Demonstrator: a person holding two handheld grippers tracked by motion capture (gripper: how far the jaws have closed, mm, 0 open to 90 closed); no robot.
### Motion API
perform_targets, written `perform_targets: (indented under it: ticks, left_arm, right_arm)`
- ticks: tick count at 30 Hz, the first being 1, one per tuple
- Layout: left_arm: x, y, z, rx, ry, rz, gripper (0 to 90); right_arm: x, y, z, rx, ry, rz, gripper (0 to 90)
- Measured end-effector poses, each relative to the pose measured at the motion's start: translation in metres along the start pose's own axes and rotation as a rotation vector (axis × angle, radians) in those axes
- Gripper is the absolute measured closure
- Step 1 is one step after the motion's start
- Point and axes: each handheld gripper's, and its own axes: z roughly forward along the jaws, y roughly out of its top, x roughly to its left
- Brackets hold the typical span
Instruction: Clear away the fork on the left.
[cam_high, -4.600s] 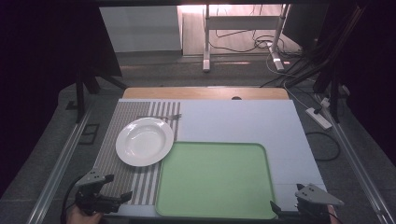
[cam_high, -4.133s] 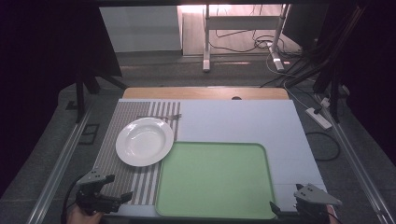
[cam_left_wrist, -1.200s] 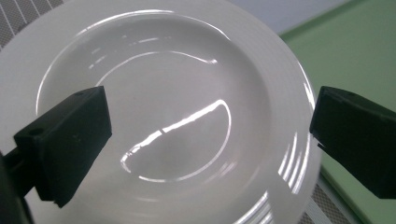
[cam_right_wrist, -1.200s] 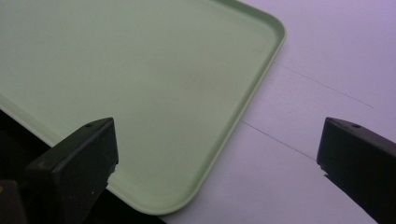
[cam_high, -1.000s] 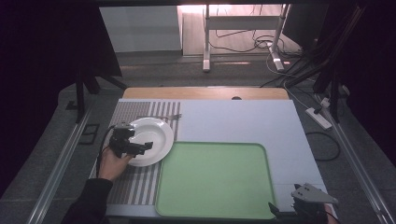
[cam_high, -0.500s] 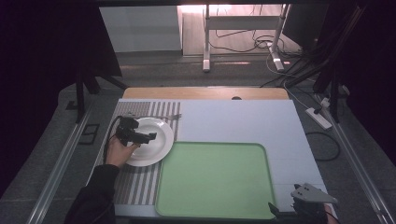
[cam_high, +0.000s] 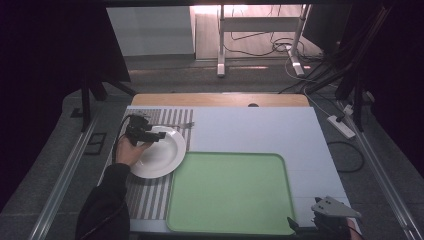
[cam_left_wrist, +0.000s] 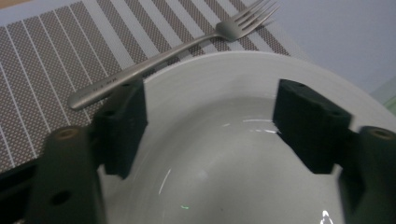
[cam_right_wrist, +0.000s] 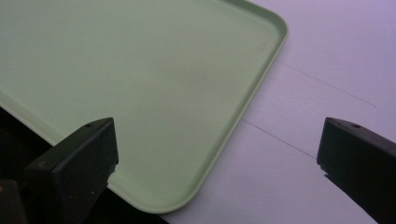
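The pale blue-grey table top (cam_high: 250, 127) carries a flat green plastic tray (cam_high: 230, 192) with a raised rim, taken here as the landmark. Left of the tray lies a grey-and-white striped placemat (cam_high: 150, 195), and on it a round white ceramic plate (cam_high: 162, 152) touches the tray's far-left corner. A slim metal fork (cam_left_wrist: 168, 49) lies on the placemat just beyond the plate.

The left gripper (cam_left_wrist: 208, 121) hovers over the plate's far rim, jaws apart and empty. The right gripper (cam_right_wrist: 219, 154) rests at the tray's near-right corner, jaws wide apart and empty.

The likely step is grasping the fork. Advance past the plate rim, straddle the handle crosswise, and close only once both jaws sit low against the placemat.

Beyond the table, cables (cam_high: 270, 45) trail across a dim floor.
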Motion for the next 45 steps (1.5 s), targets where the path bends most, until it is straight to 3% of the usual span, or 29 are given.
perform_targets:
  ticks: [5,6,7,8,10,17,26,32,37,41,43,45]
  left_arm:
    - [0.011,0.009,0.001,0.027,0.02,0.002,61.9]
    - [0.014,0.012,0.001,0.031,0.018,-0.001,75.6]
    - [0.016,0.013,0.001,0.031,0.021,-0.004,75.6]
    - [0.018,0.016,0.002,0.033,0.025,-0.009,86.3]
    - [0.023,0.021,0.006,0.054,0.043,-0.011,89.0]
    - [0.039,0.032,0.025,0.11,0.102,-0.052,89.0]
    - [0.054,0.041,0.053,0.182,0.137,-0.103,89.0]
    - [0.054,0.047,0.062,0.247,0.153,-0.084,89.0]
    - [0.052,0.045,0.058,0.268,0.11,-0.101,89.2]
    - [0.049,0.041,0.053,0.3,0.076,-0.073,89.2]
    - [0.047,0.039,0.051,0.299,0.076,-0.052,89.2]
    - [0.048,0.036,0.05,0.289,0.065,-0.058,89.3]
  right_arm:
    - [0.0,0.0,0.0,-0.002,0.003,-0.002,0.0]
    - [0.0,0.0,0.0,-0.001,0.004,-0.002,0.0]
    - [0.0,0.0,0.0,-0.001,0.004,-0.002,0.0]
    - [0.0,0.0,0.001,-0.001,0.004,-0.002,0.0]
    - [0.0,0.0,0.001,-0.002,0.004,-0.002,0.0]
    - [-0.001,0.0,0.0,-0.005,0.003,0.004,0.0]
    - [-0.001,0.0,0.0,-0.006,0.007,0.007,0.0]
    - [-0.001,0.0,0.0,-0.007,0.007,0.007,0.0]
    - [-0.001,-0.001,-0.001,-0.008,0.005,0.007,0.0]
    - [-0.001,-0.001,0.0,-0.009,0.006,0.005,0.0]
    - [0.0,0.0,0.0,-0.009,0.006,0.004,0.0]
    - [0.0,0.0,0.0,-0.005,0.005,0.0,0.0]
